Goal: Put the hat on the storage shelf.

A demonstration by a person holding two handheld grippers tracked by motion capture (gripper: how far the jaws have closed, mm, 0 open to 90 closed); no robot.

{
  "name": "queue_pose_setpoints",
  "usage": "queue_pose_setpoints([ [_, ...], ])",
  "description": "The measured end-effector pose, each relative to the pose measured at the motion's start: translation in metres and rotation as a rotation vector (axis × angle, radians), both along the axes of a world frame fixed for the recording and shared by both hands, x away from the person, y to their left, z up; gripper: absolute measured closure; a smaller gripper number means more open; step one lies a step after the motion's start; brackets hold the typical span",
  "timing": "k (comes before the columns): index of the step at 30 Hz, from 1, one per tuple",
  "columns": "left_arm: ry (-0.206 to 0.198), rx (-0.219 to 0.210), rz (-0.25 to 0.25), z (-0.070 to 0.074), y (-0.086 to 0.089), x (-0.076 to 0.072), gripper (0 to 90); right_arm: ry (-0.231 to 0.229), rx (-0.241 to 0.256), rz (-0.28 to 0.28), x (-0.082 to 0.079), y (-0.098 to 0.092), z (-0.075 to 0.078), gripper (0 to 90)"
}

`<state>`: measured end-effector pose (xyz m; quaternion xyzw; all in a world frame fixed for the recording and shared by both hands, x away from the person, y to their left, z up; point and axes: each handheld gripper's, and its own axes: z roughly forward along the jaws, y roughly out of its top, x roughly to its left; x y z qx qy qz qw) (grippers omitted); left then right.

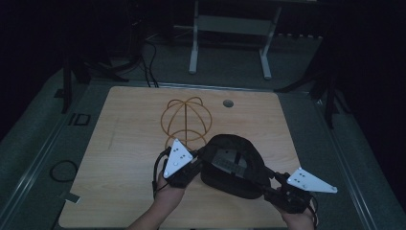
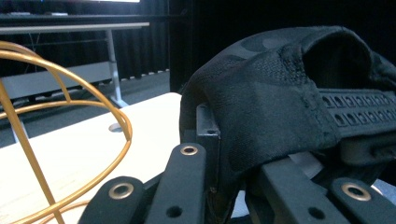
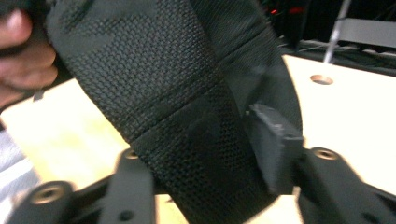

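Two grippers, left (image 1: 194,163) and right (image 1: 269,181), level, jaws clamped on opposite sides of black cap (image 1: 233,165).

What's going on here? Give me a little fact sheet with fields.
Held thing: black cap, lifted between both grippers
Left gripper: jaws shut on the cap's edge beside the snap strap
Right gripper: jaws shut on the cap's mesh fabric
Nearby: gold wire stand, just behind the cap
Surface: wooden table with a small round hole
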<state>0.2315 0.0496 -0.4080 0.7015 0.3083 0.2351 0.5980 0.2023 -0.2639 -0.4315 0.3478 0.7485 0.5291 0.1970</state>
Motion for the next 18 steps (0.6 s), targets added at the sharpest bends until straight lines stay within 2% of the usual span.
queue_pose_setpoints([
  [2,-0.010,0.003,-0.010,0.002,0.000,-0.002,88.1,0.005,-0.023,0.021,-0.002,-0.002,-0.002,48.4],
  [3,-0.013,0.007,-0.009,0.003,0.000,-0.003,88.1,0.010,-0.039,0.054,-0.005,-0.005,-0.004,45.7],
  [4,-0.014,0.012,-0.014,0.005,0.000,-0.003,88.1,0.010,-0.039,0.054,-0.005,-0.005,-0.004,45.7],
  [7,-0.018,0.007,-0.020,0.007,0.001,-0.004,88.1,0.019,-0.043,0.104,-0.011,-0.009,-0.007,43.3],
  [8,-0.018,-0.003,-0.028,0.007,0.002,-0.005,88.1,0.016,-0.061,0.128,-0.014,-0.011,-0.007,41.5],
  [11,-0.026,0.000,-0.028,0.007,0.002,-0.007,88.1,0.018,-0.060,0.154,-0.018,-0.012,-0.008,40.7],
  [16,-0.028,-0.013,-0.042,0.010,0.003,-0.008,88.1,0.040,-0.087,0.266,-0.024,-0.015,-0.011,36.6],
  [18,-0.036,-0.025,-0.060,0.011,0.005,-0.009,88.1,0.050,-0.087,0.272,-0.026,-0.019,-0.012,36.7],
])
